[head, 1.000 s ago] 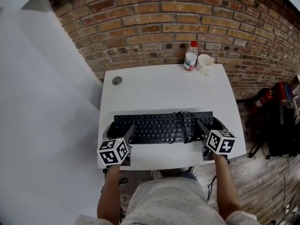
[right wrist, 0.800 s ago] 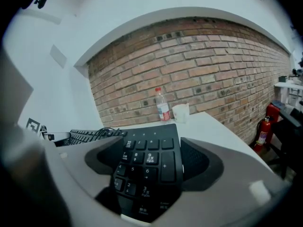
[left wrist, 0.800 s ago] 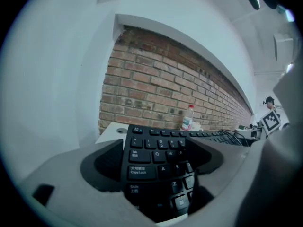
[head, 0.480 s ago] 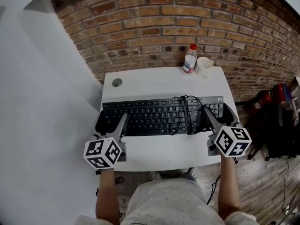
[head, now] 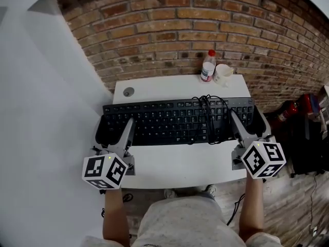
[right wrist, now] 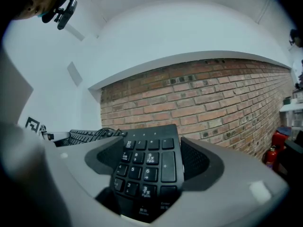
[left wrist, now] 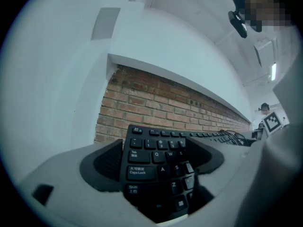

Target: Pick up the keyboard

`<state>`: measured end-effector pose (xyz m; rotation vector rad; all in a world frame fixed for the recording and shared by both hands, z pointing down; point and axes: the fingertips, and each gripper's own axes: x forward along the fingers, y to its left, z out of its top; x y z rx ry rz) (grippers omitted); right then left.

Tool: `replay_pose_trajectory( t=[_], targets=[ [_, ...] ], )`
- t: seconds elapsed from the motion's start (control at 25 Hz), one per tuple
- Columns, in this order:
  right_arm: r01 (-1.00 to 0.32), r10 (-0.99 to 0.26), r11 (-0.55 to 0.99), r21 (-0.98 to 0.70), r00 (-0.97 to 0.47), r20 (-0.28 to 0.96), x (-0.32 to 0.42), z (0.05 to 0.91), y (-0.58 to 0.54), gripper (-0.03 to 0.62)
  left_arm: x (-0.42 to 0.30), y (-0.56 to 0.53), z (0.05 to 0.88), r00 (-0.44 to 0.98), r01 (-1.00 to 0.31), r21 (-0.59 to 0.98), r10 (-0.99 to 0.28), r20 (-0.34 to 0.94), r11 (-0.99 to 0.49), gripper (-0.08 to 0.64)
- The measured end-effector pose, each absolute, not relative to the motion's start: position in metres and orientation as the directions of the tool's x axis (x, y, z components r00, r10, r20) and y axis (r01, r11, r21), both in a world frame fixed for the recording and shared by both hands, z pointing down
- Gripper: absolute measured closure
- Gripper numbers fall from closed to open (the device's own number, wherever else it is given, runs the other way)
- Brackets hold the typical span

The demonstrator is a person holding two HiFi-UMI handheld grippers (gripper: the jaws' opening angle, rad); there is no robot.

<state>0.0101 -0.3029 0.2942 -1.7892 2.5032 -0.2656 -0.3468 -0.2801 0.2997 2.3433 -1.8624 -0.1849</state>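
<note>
The black keyboard (head: 175, 120) hangs level above the white table (head: 180, 163), held at both ends. My left gripper (head: 110, 128) is shut on its left end, with the Tab and Caps Lock keys (left wrist: 142, 167) between the dark pads (left wrist: 106, 161). My right gripper (head: 250, 125) is shut on the right end, its pads on either side of the number pad (right wrist: 147, 164). The keyboard's black cable (head: 208, 115) lies coiled on the keys near the right end.
A clear bottle with a red cap (head: 208, 66) and a white mug (head: 223, 72) stand at the table's far edge by the brick wall (head: 180, 30). A round cable hole (head: 128, 91) is at the far left corner. A red fire extinguisher (head: 295, 106) lies on the floor, right.
Both grippers have risen together with the keyboard between them. It has left the tabletop and now looks larger and higher in the head view.
</note>
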Motion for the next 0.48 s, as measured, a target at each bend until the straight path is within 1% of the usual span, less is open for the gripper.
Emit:
replay_pose_trajectory(
  t=[0.24, 0.48],
  targets=[
    [-0.934, -0.945, 0.319, -0.158, -0.327, 0.027, 0.008, 0.281, -0.3, 0.212, -0.349, -0.277, 0.288, 0.225, -0.956, 0.183, -0.974, -0.038, -0.228, 0.156],
    [-0.935, -0.945, 0.318, -0.156, -0.325, 0.026, 0.009, 0.28, -0.3, 0.212, -0.348, -0.278, 0.287, 0.227, -0.955, 0.185, -0.973, -0.04, -0.231, 0.156]
  ],
)
